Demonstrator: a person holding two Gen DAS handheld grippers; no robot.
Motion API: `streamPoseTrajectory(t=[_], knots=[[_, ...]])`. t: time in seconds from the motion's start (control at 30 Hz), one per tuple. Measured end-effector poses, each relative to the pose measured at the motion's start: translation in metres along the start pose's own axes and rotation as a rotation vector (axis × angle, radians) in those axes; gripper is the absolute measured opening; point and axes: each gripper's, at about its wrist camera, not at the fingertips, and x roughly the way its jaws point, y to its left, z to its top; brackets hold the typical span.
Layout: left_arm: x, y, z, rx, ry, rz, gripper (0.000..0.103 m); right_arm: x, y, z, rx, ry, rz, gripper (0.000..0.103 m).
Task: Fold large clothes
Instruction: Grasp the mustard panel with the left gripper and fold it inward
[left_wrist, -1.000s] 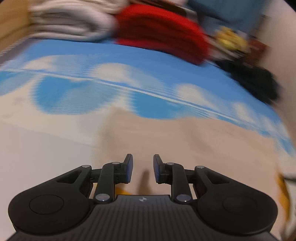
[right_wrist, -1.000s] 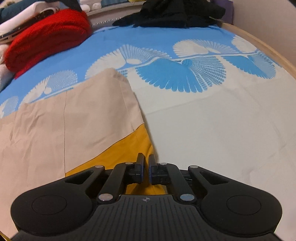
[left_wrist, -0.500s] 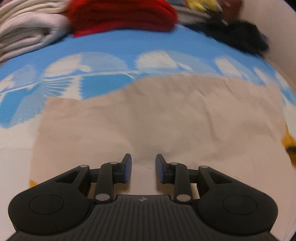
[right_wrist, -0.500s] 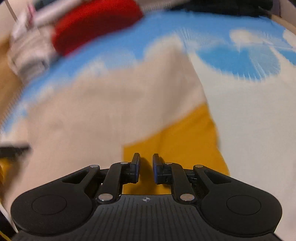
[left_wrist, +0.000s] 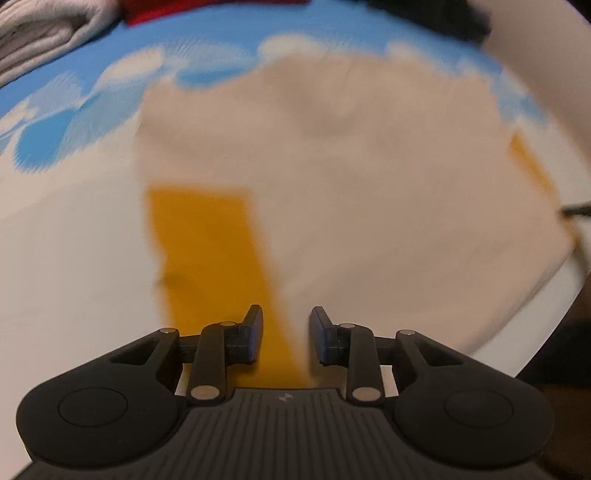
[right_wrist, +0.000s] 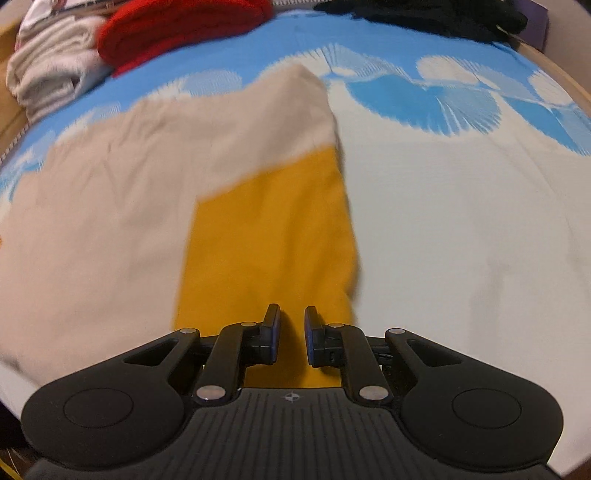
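Observation:
A large beige garment (left_wrist: 369, 184) with mustard-yellow panels (left_wrist: 207, 251) lies flat on the blue-and-white patterned bedsheet (left_wrist: 66, 258). My left gripper (left_wrist: 286, 314) hovers open over the garment's near edge, where yellow meets beige, and nothing is between its fingers. In the right wrist view the same beige cloth (right_wrist: 147, 177) spreads to the left. My right gripper (right_wrist: 291, 314) hangs over the other yellow panel (right_wrist: 273, 229) near the garment's right edge. Its jaws stand a narrow gap apart with nothing between them. Both views are blurred by motion.
At the head of the bed lie a folded red knit (right_wrist: 177, 29), a folded grey-white pile (right_wrist: 51, 74) and a heap of black clothes (right_wrist: 424, 14). A wooden bed rim (right_wrist: 561, 77) runs along the right. Bare sheet (right_wrist: 461, 221) spreads right of the garment.
Both grippers have swept toward the garment's near edge, and yellow panels now lie under each. The left jaws have widened a little. The right jaws have parted from nearly shut.

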Motion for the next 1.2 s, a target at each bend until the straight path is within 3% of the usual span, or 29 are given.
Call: streamPoseTrajectory(t=[0.13,0.23,0.3,0.4,0.5,0.6,0.7,0.77,0.87,0.93,1.2], knots=[[-0.022,0.035,-0.023,-0.122,-0.020,0.050,0.032,-0.008,-0.005,-0.025,-0.069,0.037,-0.096,0.014],[-0.046,0.041,-0.033,-0.139,-0.048,0.088,0.032,-0.025,-0.004,-0.027,-0.084,0.007,-0.162,0.014],[-0.064,0.035,-0.035,-0.153,-0.092,0.101,0.032,-0.049,0.001,-0.024,-0.074,-0.091,-0.204,0.014],[-0.091,0.027,-0.042,-0.265,-0.189,0.066,0.032,-0.102,0.016,-0.019,-0.015,-0.334,-0.234,0.014],[-0.103,0.013,-0.052,-0.371,-0.266,-0.013,0.032,-0.156,0.039,-0.029,0.062,-0.575,-0.182,0.014],[-0.092,-0.006,-0.063,-0.434,-0.275,-0.078,0.033,-0.181,0.065,-0.059,0.106,-0.703,-0.104,0.016],[-0.083,-0.019,-0.066,-0.458,-0.269,-0.102,0.033,-0.175,0.085,-0.079,0.127,-0.660,-0.087,0.016],[-0.077,-0.022,-0.068,-0.481,-0.267,-0.109,0.036,-0.178,0.098,-0.088,0.134,-0.697,-0.072,0.016],[-0.060,-0.020,-0.072,-0.550,-0.226,-0.137,0.048,-0.168,0.116,-0.089,0.052,-0.694,-0.105,0.016],[-0.046,-0.016,-0.073,-0.594,-0.189,-0.147,0.063,-0.160,0.121,-0.085,0.016,-0.667,-0.107,0.016],[-0.010,-0.001,-0.087,-0.807,-0.115,-0.175,0.073,-0.158,0.129,-0.085,-0.005,-0.648,-0.095,0.017]])
